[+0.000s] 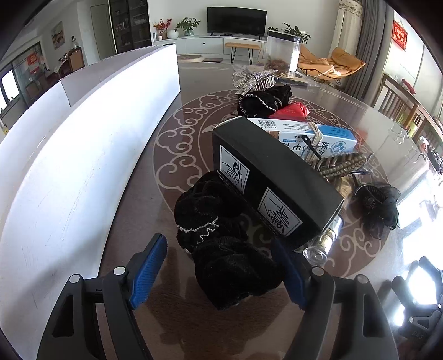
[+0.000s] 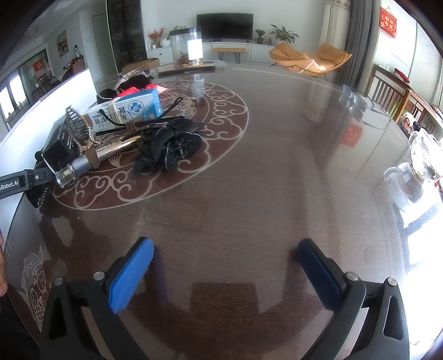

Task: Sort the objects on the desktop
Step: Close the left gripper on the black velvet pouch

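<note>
Black velvet scrunchie [image 1: 221,243] sits between the left gripper's [image 1: 221,265] spread jaws, unpinched. Right gripper [image 2: 225,263] hangs wide over bare table [image 2: 277,180]

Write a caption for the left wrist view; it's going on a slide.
Left gripper straddles a black velvet scrunchie beside a black box on the table.

Sunlit lounge — television [image 1: 236,21], orange chairs [image 2: 310,59].

table [image 2: 277,155]: glossy wood | scrunchie [image 1: 221,249]: black velvet | box [image 1: 277,177]: matt card
</note>
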A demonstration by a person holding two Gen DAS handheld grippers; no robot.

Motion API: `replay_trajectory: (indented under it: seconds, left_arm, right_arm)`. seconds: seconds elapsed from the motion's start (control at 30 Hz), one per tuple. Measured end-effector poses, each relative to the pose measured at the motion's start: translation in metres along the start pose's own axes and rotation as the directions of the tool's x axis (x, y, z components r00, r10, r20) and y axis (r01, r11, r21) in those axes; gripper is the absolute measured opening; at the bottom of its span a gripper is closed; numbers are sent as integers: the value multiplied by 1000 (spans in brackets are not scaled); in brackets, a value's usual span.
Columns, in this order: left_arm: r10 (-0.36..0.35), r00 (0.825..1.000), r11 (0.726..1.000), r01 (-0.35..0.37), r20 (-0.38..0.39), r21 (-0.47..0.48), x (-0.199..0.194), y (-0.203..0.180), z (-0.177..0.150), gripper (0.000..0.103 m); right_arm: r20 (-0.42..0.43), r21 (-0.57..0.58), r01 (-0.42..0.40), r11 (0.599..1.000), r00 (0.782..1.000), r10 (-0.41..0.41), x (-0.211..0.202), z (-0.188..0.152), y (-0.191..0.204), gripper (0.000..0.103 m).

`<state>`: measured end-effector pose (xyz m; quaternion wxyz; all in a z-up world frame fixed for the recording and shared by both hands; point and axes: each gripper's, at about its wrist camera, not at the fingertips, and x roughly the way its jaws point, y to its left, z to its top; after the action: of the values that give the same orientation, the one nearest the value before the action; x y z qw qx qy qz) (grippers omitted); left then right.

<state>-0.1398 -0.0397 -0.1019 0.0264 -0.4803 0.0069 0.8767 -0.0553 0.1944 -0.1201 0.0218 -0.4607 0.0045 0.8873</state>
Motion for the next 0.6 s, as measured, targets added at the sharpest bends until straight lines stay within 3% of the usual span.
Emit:
replay_trajectory:
  seconds: [0.03, 0.13, 0.47, 0.6]
  left_arm:
    - [4, 1000, 1000, -4, -2, 17, 1, -2, -1, 49]
    - [-3, 1000, 999, 2, 22, 44, -4, -4, -10, 40]
    - [-40, 999, 996, 38, 26, 80, -37, -20, -65, 38]
    - [-46, 998, 996, 43, 36, 78, -38, -19, -66, 38]
  right_arm:
    - [0, 0, 0, 1000, 1000, 0, 0, 0, 0, 103]
    - [0, 0, 0, 1000, 1000, 0, 0, 0, 0, 103]
    - [-5, -1, 0, 1000, 1000, 0, 0, 0, 0, 103]
    - [-26, -120, -76, 990, 997, 74, 6, 12, 18, 103]
